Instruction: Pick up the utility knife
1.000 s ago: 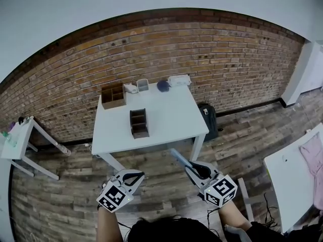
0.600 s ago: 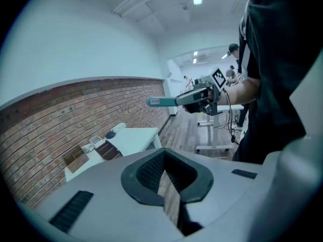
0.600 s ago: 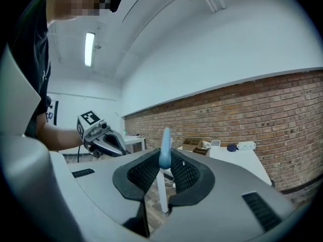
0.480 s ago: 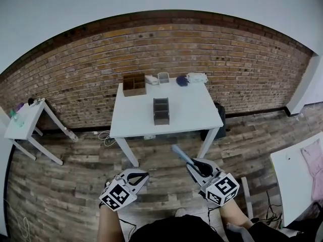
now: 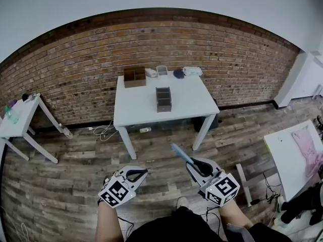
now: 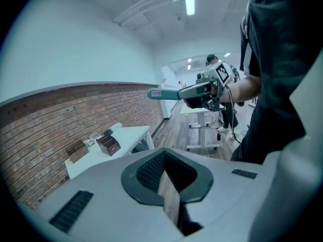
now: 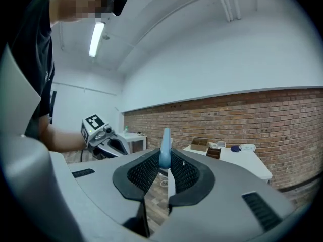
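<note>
A light blue utility knife (image 5: pixel 180 154) sticks out forward from my right gripper (image 5: pixel 192 162), which is shut on its handle. In the right gripper view the knife (image 7: pixel 165 146) stands between the dark pads, pressed from both sides. My left gripper (image 5: pixel 139 173) hangs at the lower left, its tips together and nothing in them. From the left gripper view I see the right gripper (image 6: pixel 203 91) with the knife (image 6: pixel 165 94) pointing left. Both grippers are over the wooden floor, well short of the white table (image 5: pixel 143 108).
On the table stand a dark divided organizer (image 5: pixel 163 99), a brown box (image 5: pixel 134 76) and small items along the brick wall. A small white side table (image 5: pixel 15 121) is at the left. A white table (image 5: pixel 285 158) with a pink cloth (image 5: pixel 308 149) is at the right.
The table has drawn farther away in the head view and more floor shows in front of it. Both grippers keep their poses, and the knife stays in the right gripper.
</note>
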